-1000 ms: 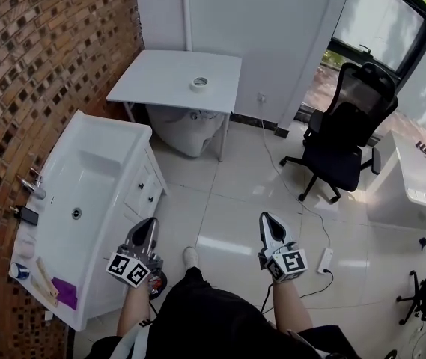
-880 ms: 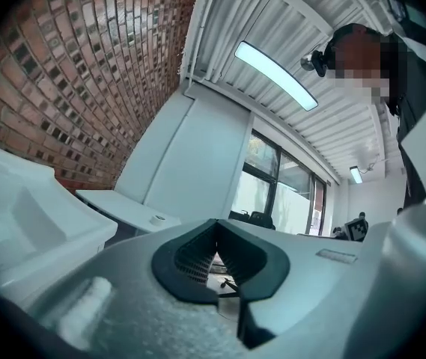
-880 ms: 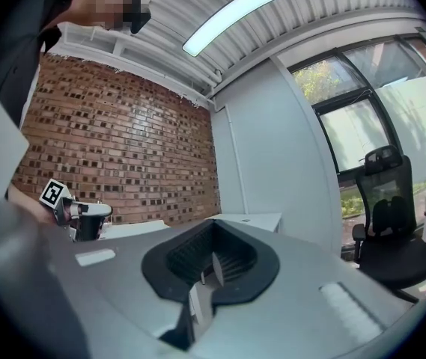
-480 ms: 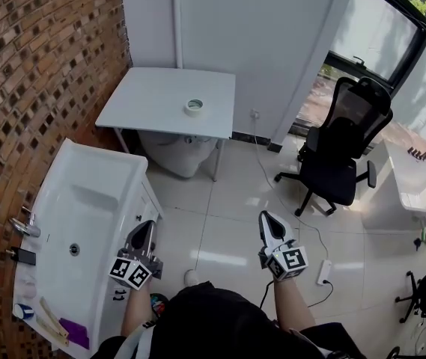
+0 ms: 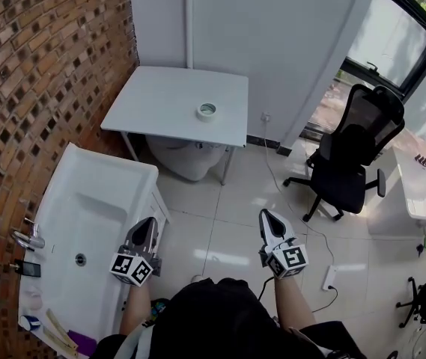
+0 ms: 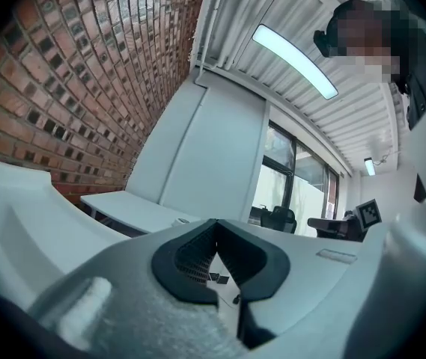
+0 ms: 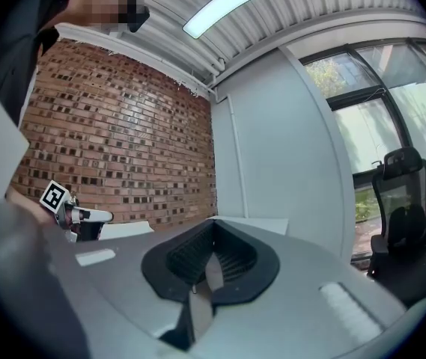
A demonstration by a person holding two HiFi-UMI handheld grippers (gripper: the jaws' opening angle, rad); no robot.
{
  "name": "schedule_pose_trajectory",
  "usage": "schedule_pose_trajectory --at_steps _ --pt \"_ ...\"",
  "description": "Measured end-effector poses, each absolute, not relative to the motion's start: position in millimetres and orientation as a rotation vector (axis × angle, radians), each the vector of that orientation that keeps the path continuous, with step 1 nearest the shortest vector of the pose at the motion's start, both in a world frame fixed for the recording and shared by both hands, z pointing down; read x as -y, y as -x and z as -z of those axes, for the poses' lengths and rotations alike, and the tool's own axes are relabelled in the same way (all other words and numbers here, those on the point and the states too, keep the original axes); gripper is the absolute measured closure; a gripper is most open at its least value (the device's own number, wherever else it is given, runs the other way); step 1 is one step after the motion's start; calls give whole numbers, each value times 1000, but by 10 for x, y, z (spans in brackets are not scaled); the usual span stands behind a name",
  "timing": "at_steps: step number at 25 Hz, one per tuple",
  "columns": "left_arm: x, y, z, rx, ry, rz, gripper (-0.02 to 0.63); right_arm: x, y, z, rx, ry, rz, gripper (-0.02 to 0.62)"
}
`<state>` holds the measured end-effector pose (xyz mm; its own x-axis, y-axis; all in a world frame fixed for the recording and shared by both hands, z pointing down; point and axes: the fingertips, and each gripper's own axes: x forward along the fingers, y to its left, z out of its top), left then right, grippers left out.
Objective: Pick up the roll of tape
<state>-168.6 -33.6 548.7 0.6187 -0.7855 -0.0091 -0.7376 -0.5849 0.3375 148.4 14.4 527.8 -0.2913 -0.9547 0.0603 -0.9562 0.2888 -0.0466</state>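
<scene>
The roll of tape [image 5: 207, 111], pale with a dark core, lies flat on the white table [image 5: 160, 99] against the far wall. Both grippers are held level over the tiled floor, well short of the table. My left gripper [image 5: 147, 229] is beside the washbasin, jaws shut with nothing between them. My right gripper [image 5: 266, 220] is over open floor, jaws also shut and empty. In the left gripper view the closed jaws [image 6: 214, 256] point at the table [image 6: 130, 209], where a small pale lump [image 6: 181, 221] may be the tape. In the right gripper view the shut jaws [image 7: 211, 264] face the table's corner [image 7: 261, 224].
A white washbasin [image 5: 85, 215] runs along the brick wall [image 5: 40, 73] on the left. A white bowl-shaped fixture [image 5: 186, 157] sits under the table. A black office chair [image 5: 355, 163], a white desk [image 5: 422, 193] and a power strip with cable [image 5: 329, 277] stand on the right.
Both grippers and the head have advanced toward the table. The washbasin has slid down and back in the view. The jaws stay shut, and the tape has not moved on the table.
</scene>
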Motion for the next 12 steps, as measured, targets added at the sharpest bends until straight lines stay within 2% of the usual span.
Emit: schedule_pose_trajectory --at_steps 12 --pt "811 1668 -5582 1267 -2513 218 604 545 -1568 -5410 2551 -1827 -168 591"
